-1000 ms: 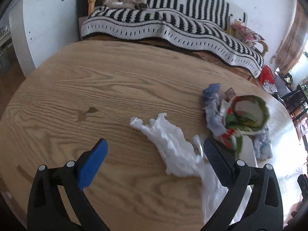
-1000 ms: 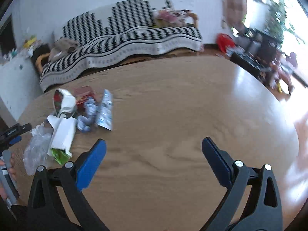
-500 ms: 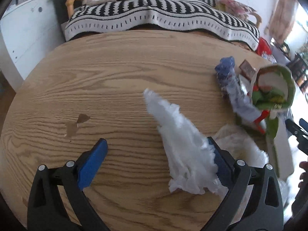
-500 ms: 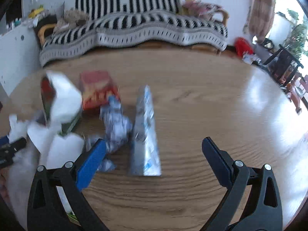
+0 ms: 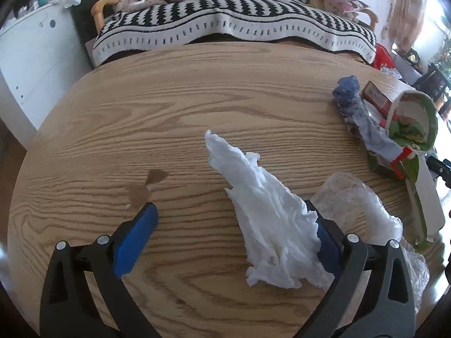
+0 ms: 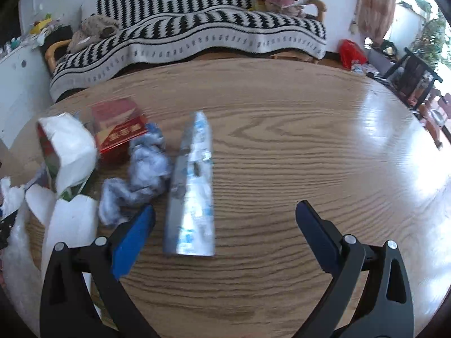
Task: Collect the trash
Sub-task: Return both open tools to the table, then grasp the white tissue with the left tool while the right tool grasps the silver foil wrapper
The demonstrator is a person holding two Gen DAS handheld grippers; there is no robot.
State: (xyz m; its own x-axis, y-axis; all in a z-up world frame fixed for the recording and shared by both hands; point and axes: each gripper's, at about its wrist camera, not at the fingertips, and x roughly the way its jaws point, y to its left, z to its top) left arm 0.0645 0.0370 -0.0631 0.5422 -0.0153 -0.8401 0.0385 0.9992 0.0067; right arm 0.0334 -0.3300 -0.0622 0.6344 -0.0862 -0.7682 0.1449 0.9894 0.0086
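Observation:
A crumpled white tissue [image 5: 262,208] lies on the round wooden table [image 5: 197,90]. My left gripper [image 5: 231,225] is open, and the tissue's near end lies against its right finger. A clear plastic bag [image 5: 363,214] lies just right of it. My right gripper [image 6: 225,222] is open above a flat silver wrapper [image 6: 193,186], which lies between its fingers nearer the left one. Beside it are a crumpled blue-grey wrapper [image 6: 141,169], a red box [image 6: 118,129] and a white and green carton [image 6: 67,152]. The same pile shows at the right of the left wrist view [image 5: 394,135].
A sofa with a black and white striped blanket [image 5: 225,19] stands behind the table. A white cabinet [image 5: 31,56] is at the far left. A dark stain [image 5: 146,186] marks the wood near my left gripper. Chairs and clutter [image 6: 408,64] stand at the far right.
My left gripper has moved in on the tissue, which now lies against its right finger. My right gripper has swung left to the trash pile and now hangs over the silver wrapper.

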